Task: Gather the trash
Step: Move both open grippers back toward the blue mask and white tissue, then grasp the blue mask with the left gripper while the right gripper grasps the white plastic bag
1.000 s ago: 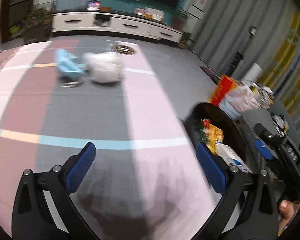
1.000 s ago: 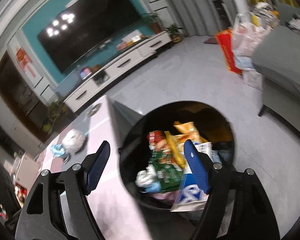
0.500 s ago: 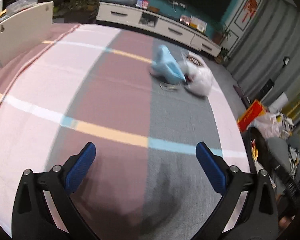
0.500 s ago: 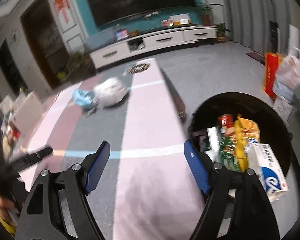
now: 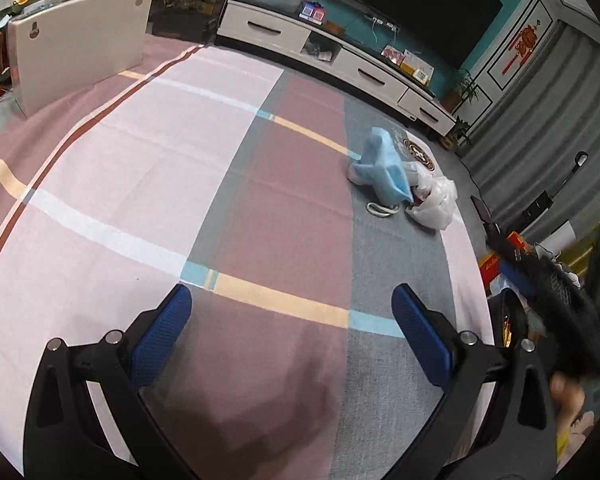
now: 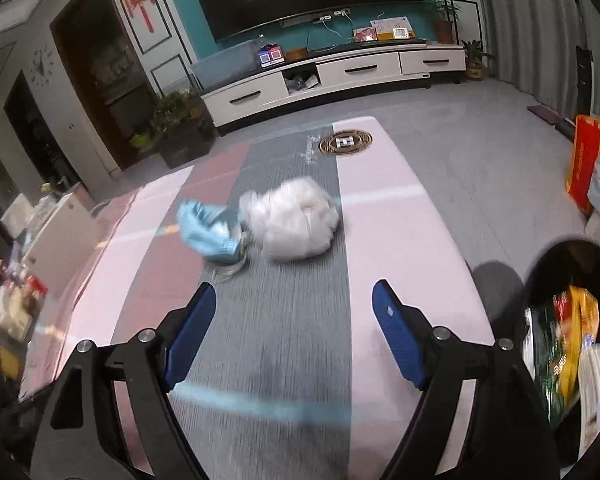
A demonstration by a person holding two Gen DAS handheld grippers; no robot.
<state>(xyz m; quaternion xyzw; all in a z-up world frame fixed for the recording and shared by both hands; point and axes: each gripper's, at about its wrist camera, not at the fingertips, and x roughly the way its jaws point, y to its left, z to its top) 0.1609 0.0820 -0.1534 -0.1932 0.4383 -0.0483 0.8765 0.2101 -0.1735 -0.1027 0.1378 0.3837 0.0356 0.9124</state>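
Both grippers are empty: the right gripper (image 6: 292,332) has its jaws opening with nothing between them, and the left gripper (image 5: 290,336) stands wide apart over the striped desk (image 5: 148,168). Several wrappers already lie in the black bin (image 6: 556,264) beside the desk, so part of the job looks done. Left on the desk, touching each other, are a crumpled white plastic bag (image 6: 296,222) and a blue mask (image 6: 206,228), well ahead of the right gripper

Left tool (image 5: 290,312) empty, fingers spread above striped table (image 5: 140,168). Blue mask (image 5: 384,170) touching white plastic bag (image 5: 436,200), far right.
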